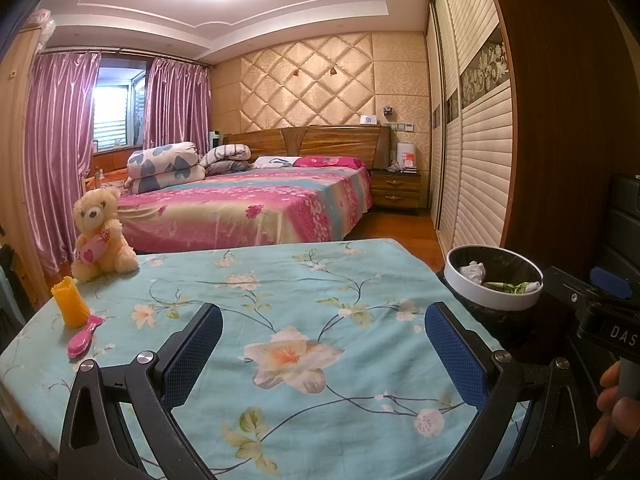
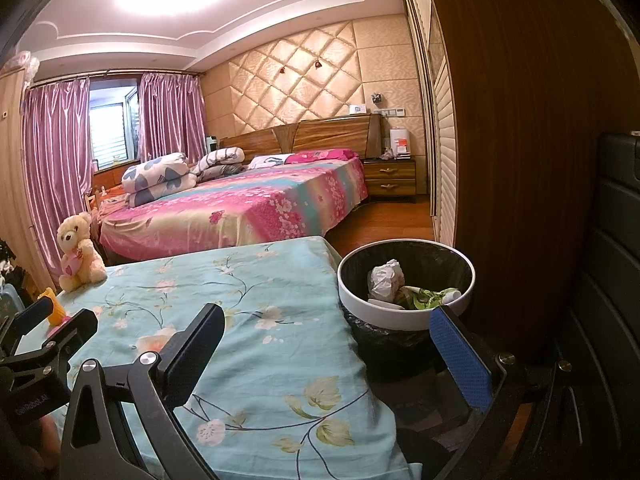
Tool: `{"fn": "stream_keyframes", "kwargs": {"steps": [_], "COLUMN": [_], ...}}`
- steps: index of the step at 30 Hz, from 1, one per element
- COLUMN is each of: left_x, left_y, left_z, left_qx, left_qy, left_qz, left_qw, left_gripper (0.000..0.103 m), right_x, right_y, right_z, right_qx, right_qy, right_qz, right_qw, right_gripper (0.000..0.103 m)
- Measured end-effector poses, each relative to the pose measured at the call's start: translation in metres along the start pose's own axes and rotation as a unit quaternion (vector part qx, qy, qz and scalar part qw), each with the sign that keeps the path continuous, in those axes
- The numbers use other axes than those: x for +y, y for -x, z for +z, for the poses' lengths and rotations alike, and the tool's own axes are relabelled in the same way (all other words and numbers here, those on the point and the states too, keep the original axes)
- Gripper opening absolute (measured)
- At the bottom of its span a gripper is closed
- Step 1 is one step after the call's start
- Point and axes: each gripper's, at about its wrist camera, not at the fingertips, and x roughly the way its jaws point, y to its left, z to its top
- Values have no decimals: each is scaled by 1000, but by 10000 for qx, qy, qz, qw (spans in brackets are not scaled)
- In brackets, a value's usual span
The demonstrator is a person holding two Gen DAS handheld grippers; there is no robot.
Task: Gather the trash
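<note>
A round bin (image 1: 493,297) with a white rim and black liner stands off the table's right edge; it also shows in the right wrist view (image 2: 404,316). Inside lie a crumpled white paper (image 2: 385,280) and a green-and-white wrapper (image 2: 430,298). My left gripper (image 1: 323,344) is open and empty above the floral tablecloth (image 1: 280,300). My right gripper (image 2: 326,350) is open and empty, straddling the table's right edge just before the bin. The right gripper's body shows at the far right of the left wrist view (image 1: 600,308).
A teddy bear (image 1: 102,236), an orange cup (image 1: 71,302) and a pink hairbrush (image 1: 84,336) sit at the table's left side. Behind are a bed (image 1: 248,204), a nightstand (image 1: 396,190) and sliding wardrobe doors (image 1: 476,160). A dark chair (image 2: 616,240) stands right.
</note>
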Motion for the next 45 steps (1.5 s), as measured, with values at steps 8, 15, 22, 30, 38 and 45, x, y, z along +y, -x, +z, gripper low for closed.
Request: {"fn": "stream_keyframes", "kwargs": {"steps": [8,15,22,30,38,45], "left_x": [0,1,2,1,1,2], "left_y": [0,0,-1,-1,-1,-2], "left_z": [0,0,0,0,0,-2], "left_qx": [-2,-1,7,3,15,40], "left_qy": [7,-6,-2,-9,-22,-39], "left_qz": [-6,-13,-26,-24,-26,-53], "left_qw": [10000,10000,10000,10000,10000,10000], "left_gripper": [102,102,102,102,102,102], "right_x": [0,4,6,7,8,7], "right_y": [0,3,4,5,5,4], "right_z": [0,1,1,2,3,3], "right_qx": [1,-11,-16,-28,-23,-15], "right_qy": [-2,13,12,8,1,-5], "right_qz": [1,27,31,60,70,68], "right_qw": [10000,10000,10000,10000,10000,10000], "right_gripper": [103,103,103,103,103,103]}}
